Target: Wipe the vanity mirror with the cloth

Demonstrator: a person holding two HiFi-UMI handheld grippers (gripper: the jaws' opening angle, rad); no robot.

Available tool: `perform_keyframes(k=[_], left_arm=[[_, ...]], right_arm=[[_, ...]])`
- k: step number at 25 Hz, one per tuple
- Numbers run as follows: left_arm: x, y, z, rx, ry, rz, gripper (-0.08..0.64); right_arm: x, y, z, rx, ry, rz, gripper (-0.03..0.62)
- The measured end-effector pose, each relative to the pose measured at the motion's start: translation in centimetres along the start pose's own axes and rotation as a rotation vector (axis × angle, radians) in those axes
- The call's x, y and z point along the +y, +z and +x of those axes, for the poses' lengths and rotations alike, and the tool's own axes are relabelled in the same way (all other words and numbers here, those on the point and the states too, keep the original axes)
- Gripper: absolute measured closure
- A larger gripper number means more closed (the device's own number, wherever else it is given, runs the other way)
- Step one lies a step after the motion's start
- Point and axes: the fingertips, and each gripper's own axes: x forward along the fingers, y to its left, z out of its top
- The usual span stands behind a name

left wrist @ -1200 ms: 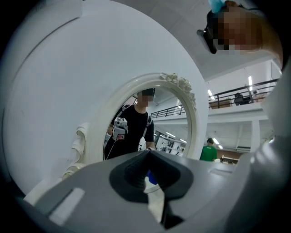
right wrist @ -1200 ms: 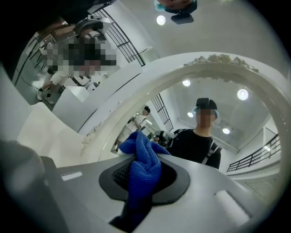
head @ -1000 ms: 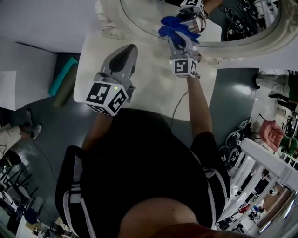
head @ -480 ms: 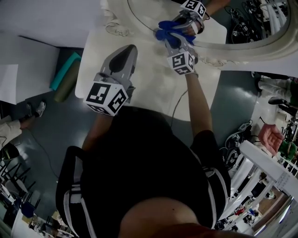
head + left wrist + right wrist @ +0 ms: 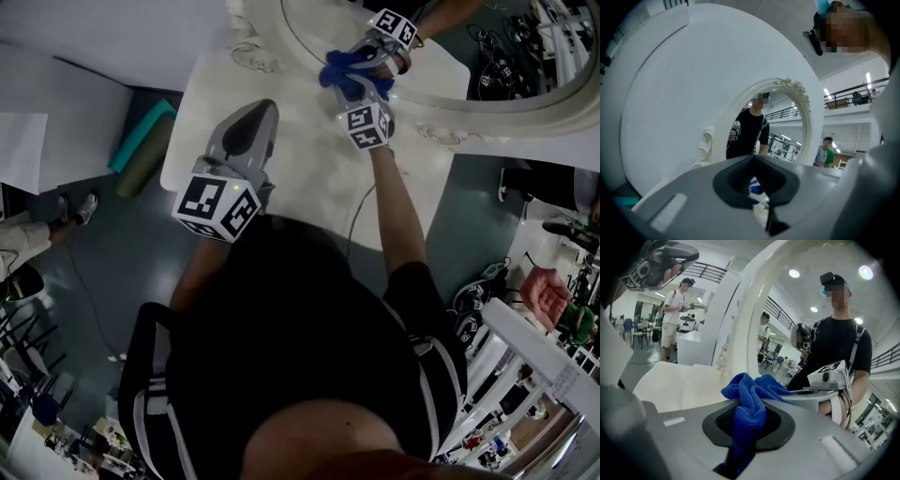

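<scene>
One vanity mirror (image 5: 497,56) with an ornate white frame stands at the far edge of the white tabletop (image 5: 309,178). The person holds two grippers, each with one marker cube.

The right gripper (image 5: 361,80) reaches up to the lower part of the glass. Its fingers pinch the one blue cloth (image 5: 345,67). In the right gripper view the cloth (image 5: 752,394) runs up between the fingers of the right gripper (image 5: 747,413) and bunches out in front. It sits right at the mirror (image 5: 797,296), where the gripper's own reflection meets it.

The left gripper (image 5: 260,106) hangs over the tabletop, well apart from the cloth. It points toward the mirror (image 5: 773,131). The fingers of the left gripper (image 5: 753,158) are pressed together with nothing between them.
</scene>
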Motion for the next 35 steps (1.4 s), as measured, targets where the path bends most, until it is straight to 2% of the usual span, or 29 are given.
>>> perform_keyframes(k=[4,8,10,12,15,21,28,31,35], left_arm=[[1.3,-0.2,-1.2,-0.008,0.025,-0.005,0.549],[1.4,-0.1,-1.8,-0.023,0.013,-0.003,0.549],[0.8,0.0,-2.2,-0.025,0.005,-0.001,0.549],[0.2,0.2,-2.1,-0.030,-0.012,0.007,0.549],[-0.9,0.6,-1.6,-0.039,-0.048,0.017,0.549],[-2.0,2.2,-0.3,-0.081,-0.106,0.043,0.548],[-2.8,4.2,0.7,-0.120,-0.142,0.060,0.549],[-3.1,4.9,1.2,-0.134,-0.158,0.058,0.549],[-4.4,6.6,1.0,-0.165,-0.186,0.061,0.549]], right_arm=[[0.2,-0.1,0.7,-0.011,0.048,0.093,0.548],[0.4,0.4,1.1,-0.045,0.119,0.195,0.546],[1.0,0.7,0.5,-0.079,0.152,0.262,0.545],[0.5,1.7,-0.8,-0.148,0.134,0.333,0.543],[-0.7,3.8,-4.0,-0.284,0.041,0.387,0.541],[-3.5,8.0,-11.8,-0.520,-0.198,0.402,0.541],[-14.1,15.8,-25.1,-0.788,-0.552,0.439,0.541],[-18.9,18.0,-30.1,-0.853,-0.686,0.461,0.541],[-23.3,19.9,-34.3,-0.884,-0.810,0.447,0.541]])
